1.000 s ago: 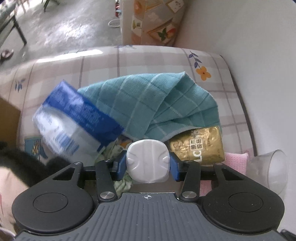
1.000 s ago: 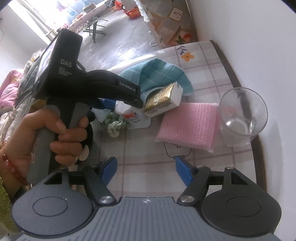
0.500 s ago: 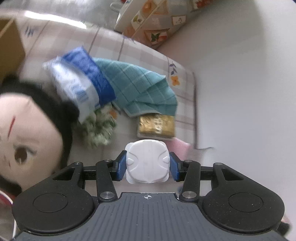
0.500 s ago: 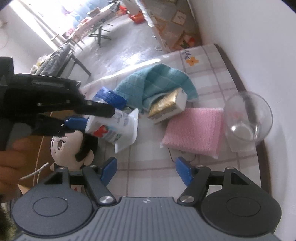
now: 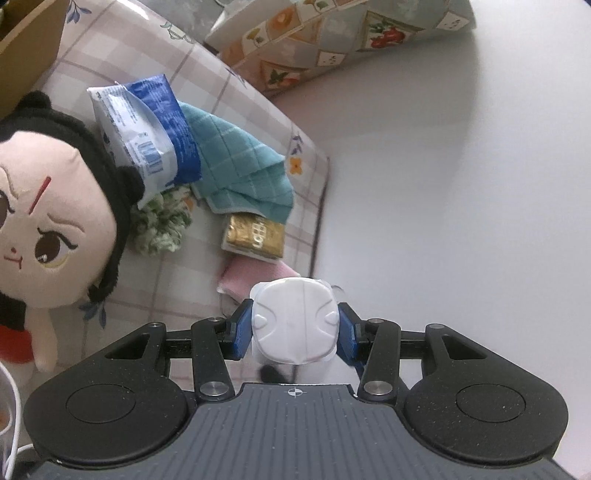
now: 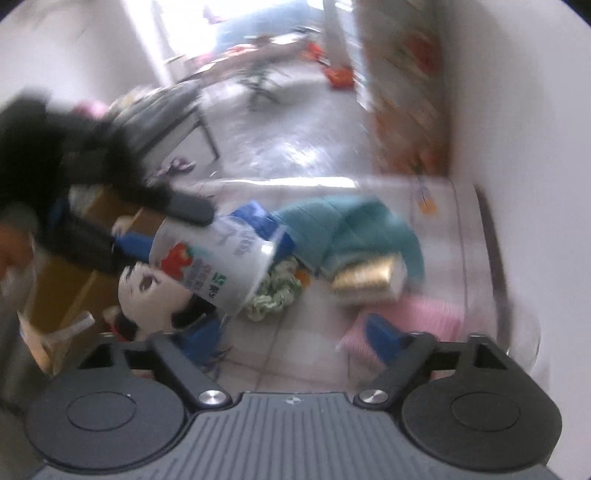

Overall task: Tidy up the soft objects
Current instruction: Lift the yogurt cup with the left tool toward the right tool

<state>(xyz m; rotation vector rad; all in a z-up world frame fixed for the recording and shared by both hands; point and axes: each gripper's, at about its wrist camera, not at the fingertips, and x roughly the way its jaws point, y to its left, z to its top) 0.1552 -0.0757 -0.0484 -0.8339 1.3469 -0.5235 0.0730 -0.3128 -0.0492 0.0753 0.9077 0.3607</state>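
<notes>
My left gripper [image 5: 293,326] is shut on the white cap end of a blue and white pouch [image 5: 147,133] and holds it lifted over the table. In the blurred right wrist view the pouch [image 6: 218,266] hangs from the left gripper [image 6: 125,240]. My right gripper [image 6: 295,332] is open and empty above the table. On the table lie a plush doll [image 5: 48,229], a teal cloth [image 5: 243,170], a green and white knitted ball [image 5: 159,221], a gold packet [image 5: 255,236] and a pink sponge cloth [image 5: 251,277].
A cardboard box [image 5: 26,55] stands at the table's left. A clear glass [image 6: 517,332] stands at the right edge by the white wall. The table has a checked floral cover [image 5: 177,288]. A patterned cabinet [image 5: 332,33] stands beyond the table.
My left gripper has lifted and pulled back with the pouch, so the doll and box came into view. My right gripper has tilted up and moved; its view is now blurred.
</notes>
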